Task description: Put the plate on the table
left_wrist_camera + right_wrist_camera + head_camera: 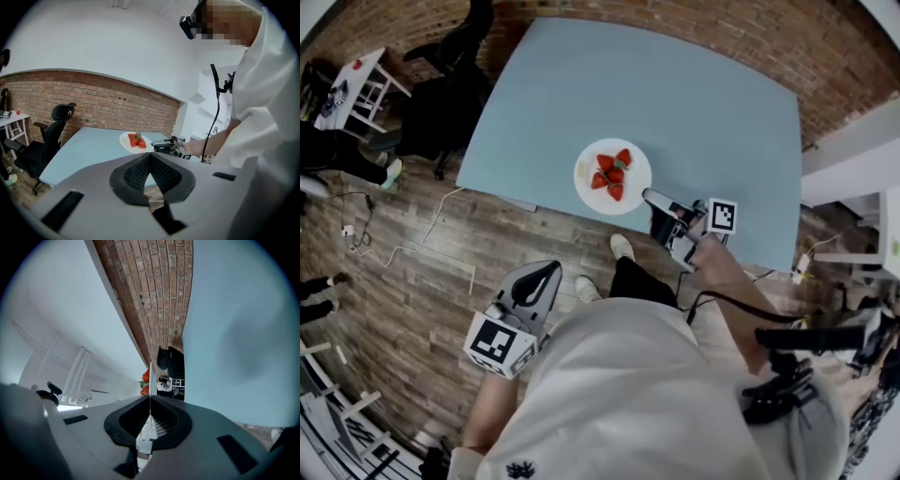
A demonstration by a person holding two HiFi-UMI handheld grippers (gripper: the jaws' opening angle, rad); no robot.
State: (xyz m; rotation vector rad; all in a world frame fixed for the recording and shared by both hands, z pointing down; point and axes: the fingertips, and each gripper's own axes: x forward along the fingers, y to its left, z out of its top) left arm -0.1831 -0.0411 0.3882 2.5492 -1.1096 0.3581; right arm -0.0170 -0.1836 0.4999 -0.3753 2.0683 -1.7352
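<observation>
A white plate [587,174] with several strawberries [611,174] on it is over the light-blue table [712,112], near its front edge. I cannot tell whether it rests on the table or hangs just above it. My right gripper [649,197] is shut on the plate's near right rim. In the right gripper view, which is rolled on its side, the plate [150,373] shows edge-on as a thin white line between the jaws of the right gripper [150,398]. My left gripper [536,279] is held low over the floor, shut and holding nothing. The left gripper view shows the plate [126,140] beyond the left gripper [149,155].
A black office chair [441,103] stands at the table's left side. A small white table [358,86] is at the far left, and cables [403,234] lie on the wood floor. White shelving [862,216] stands to the right. The person's shoes [622,247] are by the table's front edge.
</observation>
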